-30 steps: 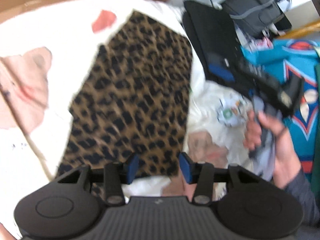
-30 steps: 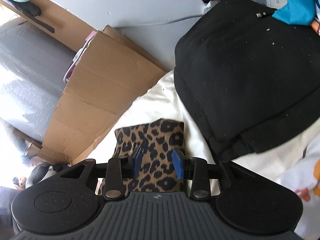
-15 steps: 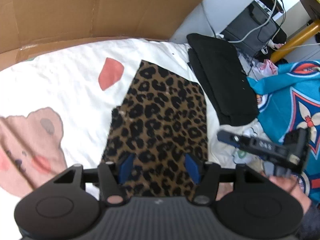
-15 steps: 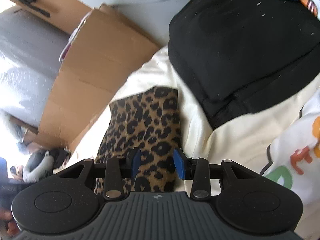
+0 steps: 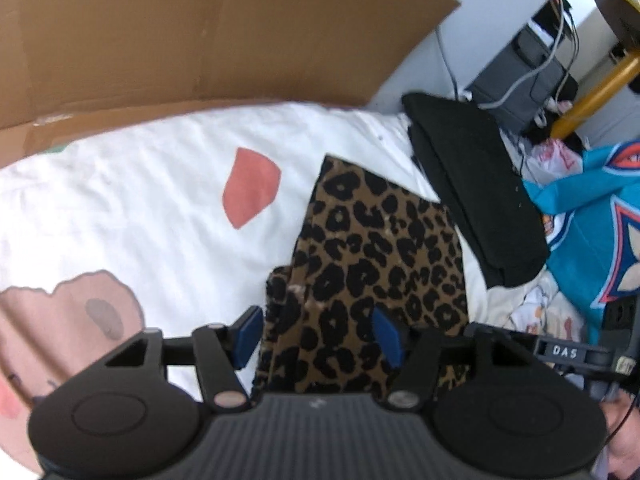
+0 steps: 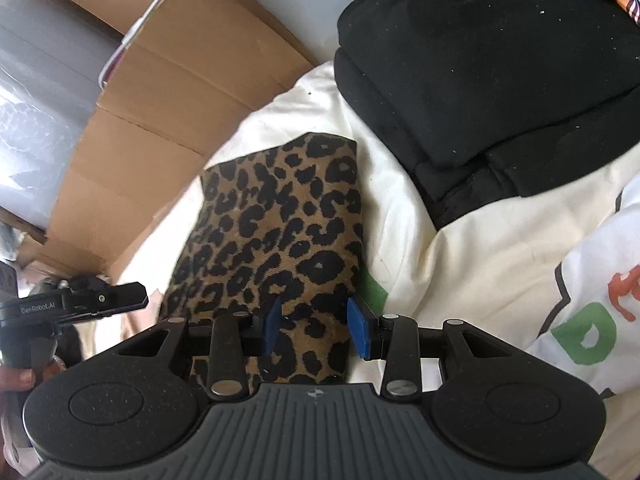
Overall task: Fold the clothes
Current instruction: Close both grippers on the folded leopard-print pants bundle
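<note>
Left to right. White printed bedsheet point(image 5: 152, 216) with a cardboard sheet point(image 5: 200, 36) propped behind it.

Left gripper point(image 5: 318, 334): blue fingers point(image 5: 248, 334) spread wide, nothing between the pads, poised over the near left edge of the leopard-print garment point(image 5: 380, 256); left pad just outside that edge, right pad above the cloth. Contact with the fabric not settled by either view.

Leopard-print garment, centre: flat on the bedsheet as a narrow, straight-edged panel, an offset under-layer peeping out at the near left edge. Long axis running away from both grippers, toward the cardboard; short near edge below and between the two sets of fingers.

Right gripper point(image 6: 316, 326): fingers point(image 6: 358, 330) parted at a moderate gap, empty, over the near right corner of the garment point(image 6: 276, 224), right pad at the right-hand edge. Both grippers about equally near, one per near corner.

Right of the garment, just apart from it: folded black garment point(image 5: 476, 196), then a blue patterned textile point(image 5: 592, 216) at the far right.

Reading: narrow layered shape consistent either with a fold across the long axis yet to come or with a finished fold being squared up; not decidable here.
</note>
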### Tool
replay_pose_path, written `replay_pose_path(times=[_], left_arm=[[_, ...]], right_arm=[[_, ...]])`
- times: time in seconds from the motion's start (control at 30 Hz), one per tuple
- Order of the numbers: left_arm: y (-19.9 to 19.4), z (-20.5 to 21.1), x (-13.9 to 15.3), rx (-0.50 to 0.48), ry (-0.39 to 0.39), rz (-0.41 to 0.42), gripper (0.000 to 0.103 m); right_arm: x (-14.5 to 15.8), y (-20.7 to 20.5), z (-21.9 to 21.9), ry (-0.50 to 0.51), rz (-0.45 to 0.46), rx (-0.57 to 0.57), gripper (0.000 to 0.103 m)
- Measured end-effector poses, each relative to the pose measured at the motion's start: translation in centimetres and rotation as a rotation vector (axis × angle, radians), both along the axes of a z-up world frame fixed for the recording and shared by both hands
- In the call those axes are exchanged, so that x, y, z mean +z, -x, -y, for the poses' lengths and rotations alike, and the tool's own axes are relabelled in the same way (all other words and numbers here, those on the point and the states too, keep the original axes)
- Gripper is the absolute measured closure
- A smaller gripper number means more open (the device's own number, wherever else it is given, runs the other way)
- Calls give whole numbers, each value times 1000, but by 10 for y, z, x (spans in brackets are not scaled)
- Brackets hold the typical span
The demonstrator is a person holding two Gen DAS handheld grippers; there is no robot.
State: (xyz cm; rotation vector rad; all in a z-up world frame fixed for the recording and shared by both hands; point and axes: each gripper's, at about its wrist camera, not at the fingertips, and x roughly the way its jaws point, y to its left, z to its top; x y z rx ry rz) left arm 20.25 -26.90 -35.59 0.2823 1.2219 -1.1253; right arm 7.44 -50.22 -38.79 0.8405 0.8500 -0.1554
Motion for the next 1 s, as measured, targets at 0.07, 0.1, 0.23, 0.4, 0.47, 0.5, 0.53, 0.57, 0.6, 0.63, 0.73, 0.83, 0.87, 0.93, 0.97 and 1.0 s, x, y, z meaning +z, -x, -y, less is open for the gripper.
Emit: replay_pose_path(times=[0.07,0.1,0.23,0.4,0.47,0.5,0.53,0.57,0.6,0.63,0.73,0.83,0.87,0.93,0.97,1.0], left_arm=[[-2,2,-9,-1,-4,-29,39],[-4,2,-14,1,-4,-37,39],[-11,2,-33,25,-24,-68,37],[-19,-1,-50,34,12,-132,32],[-22,-2,-54,50,32,-159,32],[-24,-2,-55,53,41,-168,32],[-25,-2,-56,51,47,-173,32],[-26,-1,-57,50,51,-177,32],[-27,0,-57,48,55,-181,32],[-28,1,-57,51,59,-184,32],[-28,3,-53,78,74,-184,53],[-22,6,-43,44,62,-119,56],[-22,7,-40,33,63,-109,56],[-24,7,-39,32,60,-118,53],[-25,7,-40,33,52,-120,49],[-25,8,-41,35,44,-119,41]], right_arm=[[-2,-1,-1,4,-14,-9,64],[-4,-1,-1,-3,-21,-19,64],[-11,-1,-3,-24,-38,-34,61],[-21,-3,-3,-85,-20,-53,61],[-26,-4,-2,-120,-5,-63,61],[-28,-5,-2,-137,3,-67,61],[-30,-5,-1,-154,10,-72,61],[-32,-6,0,-171,18,-77,61],[-35,-6,0,-188,26,-81,61],[-37,-7,1,-205,33,-86,61],[-33,-7,0,-215,42,-81,76],[-29,-7,-1,-205,47,-76,85],[-28,-7,-2,-201,49,-75,85],[-25,-8,-3,-194,52,-72,84],[-24,-8,-3,-191,53,-71,81],[-23,-8,-4,-187,55,-70,81]])
